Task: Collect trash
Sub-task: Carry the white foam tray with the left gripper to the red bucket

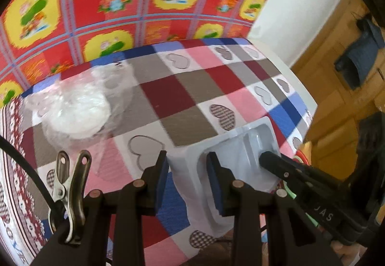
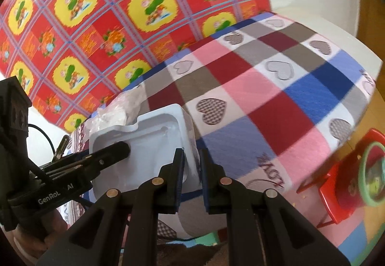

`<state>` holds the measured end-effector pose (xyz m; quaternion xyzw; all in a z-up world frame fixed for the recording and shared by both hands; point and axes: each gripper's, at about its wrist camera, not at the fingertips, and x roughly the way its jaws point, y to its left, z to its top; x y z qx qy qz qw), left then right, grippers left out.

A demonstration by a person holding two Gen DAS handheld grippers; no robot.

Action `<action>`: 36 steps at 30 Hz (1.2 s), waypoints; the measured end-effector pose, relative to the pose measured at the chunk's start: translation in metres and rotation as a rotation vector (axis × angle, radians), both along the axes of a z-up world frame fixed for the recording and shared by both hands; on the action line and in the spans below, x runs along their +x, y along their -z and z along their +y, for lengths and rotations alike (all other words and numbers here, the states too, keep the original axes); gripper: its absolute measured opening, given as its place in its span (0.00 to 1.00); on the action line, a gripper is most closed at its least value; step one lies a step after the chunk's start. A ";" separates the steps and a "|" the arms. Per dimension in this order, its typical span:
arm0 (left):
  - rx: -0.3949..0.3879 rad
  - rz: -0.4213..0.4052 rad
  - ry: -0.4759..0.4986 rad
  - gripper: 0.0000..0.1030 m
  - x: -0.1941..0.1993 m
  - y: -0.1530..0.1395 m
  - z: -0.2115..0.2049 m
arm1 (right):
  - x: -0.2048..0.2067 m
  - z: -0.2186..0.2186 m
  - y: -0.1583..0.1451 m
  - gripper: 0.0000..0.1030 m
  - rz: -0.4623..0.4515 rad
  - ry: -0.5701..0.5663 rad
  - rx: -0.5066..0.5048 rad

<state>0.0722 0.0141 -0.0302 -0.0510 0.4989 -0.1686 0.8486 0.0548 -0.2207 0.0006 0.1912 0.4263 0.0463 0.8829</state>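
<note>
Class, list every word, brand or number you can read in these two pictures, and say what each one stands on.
"LOVE": printed on the checked tablecloth, seen upside down near its front edge.
"GenRob AI", middle partly hidden by a cable: on the left tool body, right wrist view.
"JAS", only a fragment: on the right tool body, left wrist view.
More lettering on the tablecloth's border, lower left: too blurred and cut off to read.

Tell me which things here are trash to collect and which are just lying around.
Trash: white plastic tray, gripped by the left gripper and the right gripper; crumpled clear plastic wrap.
Just there: checked tablecloth, red stool, metal clip.
</note>
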 end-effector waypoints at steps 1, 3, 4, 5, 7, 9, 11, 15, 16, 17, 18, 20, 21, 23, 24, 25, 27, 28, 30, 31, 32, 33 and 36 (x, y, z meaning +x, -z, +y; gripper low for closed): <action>0.000 -0.001 0.016 0.33 0.000 -0.001 -0.005 | -0.003 -0.004 -0.001 0.14 -0.001 0.015 0.000; 0.001 -0.004 0.048 0.33 -0.001 -0.002 -0.014 | -0.011 -0.014 -0.003 0.14 -0.007 0.047 -0.001; 0.001 -0.006 0.064 0.33 -0.001 -0.003 -0.019 | -0.013 -0.017 -0.004 0.14 -0.009 0.059 -0.001; 0.000 -0.007 0.077 0.33 -0.002 -0.004 -0.023 | -0.016 -0.021 -0.005 0.14 -0.011 0.071 -0.001; -0.002 -0.012 0.109 0.33 -0.003 -0.007 -0.033 | -0.023 -0.031 -0.006 0.14 -0.012 0.101 -0.002; -0.002 -0.017 0.141 0.33 -0.005 -0.009 -0.044 | -0.029 -0.039 -0.007 0.14 -0.014 0.126 -0.004; -0.001 -0.016 0.166 0.33 -0.006 -0.010 -0.054 | -0.035 -0.047 -0.007 0.14 -0.016 0.152 -0.003; 0.006 -0.020 0.224 0.33 -0.009 -0.012 -0.075 | -0.047 -0.062 -0.008 0.14 -0.017 0.197 -0.001; 0.008 -0.022 0.237 0.33 -0.011 -0.012 -0.080 | -0.050 -0.067 -0.008 0.14 -0.017 0.211 0.000; 0.011 -0.023 0.250 0.33 -0.012 -0.013 -0.085 | -0.053 -0.071 -0.008 0.14 -0.017 0.222 0.001; 0.014 -0.024 0.265 0.33 -0.013 -0.013 -0.091 | -0.056 -0.076 -0.008 0.14 -0.017 0.233 0.001; 0.018 -0.026 0.288 0.33 -0.015 -0.013 -0.102 | -0.063 -0.086 -0.008 0.14 -0.016 0.255 -0.003; 0.018 -0.025 0.302 0.33 -0.016 -0.012 -0.109 | -0.067 -0.092 -0.008 0.15 -0.015 0.265 -0.006; 0.018 -0.024 0.325 0.33 -0.019 -0.012 -0.122 | -0.074 -0.105 -0.008 0.15 -0.015 0.286 -0.008; 0.018 -0.023 0.334 0.33 -0.020 -0.011 -0.127 | -0.078 -0.111 -0.008 0.15 -0.014 0.297 -0.006; 0.019 -0.022 0.345 0.33 -0.021 -0.011 -0.135 | -0.083 -0.120 -0.007 0.15 -0.013 0.312 -0.003; 0.022 -0.021 0.371 0.33 -0.025 -0.010 -0.150 | -0.092 -0.135 -0.005 0.15 -0.011 0.340 0.006; 0.024 -0.019 0.381 0.33 -0.026 -0.009 -0.157 | -0.095 -0.141 -0.005 0.15 -0.009 0.352 0.011; 0.029 -0.013 0.409 0.33 -0.031 -0.008 -0.175 | -0.104 -0.157 -0.003 0.15 -0.001 0.380 0.018; 0.031 -0.011 0.421 0.33 -0.033 -0.007 -0.182 | -0.108 -0.163 -0.002 0.15 0.002 0.390 0.017; 0.035 -0.010 0.435 0.33 -0.035 -0.007 -0.190 | -0.112 -0.169 -0.001 0.15 0.005 0.400 0.013; 0.037 -0.008 0.449 0.33 -0.038 -0.005 -0.199 | -0.118 -0.178 0.000 0.15 0.009 0.416 0.007; 0.041 0.002 0.488 0.33 -0.045 -0.002 -0.227 | -0.132 -0.198 0.003 0.15 0.017 0.455 0.002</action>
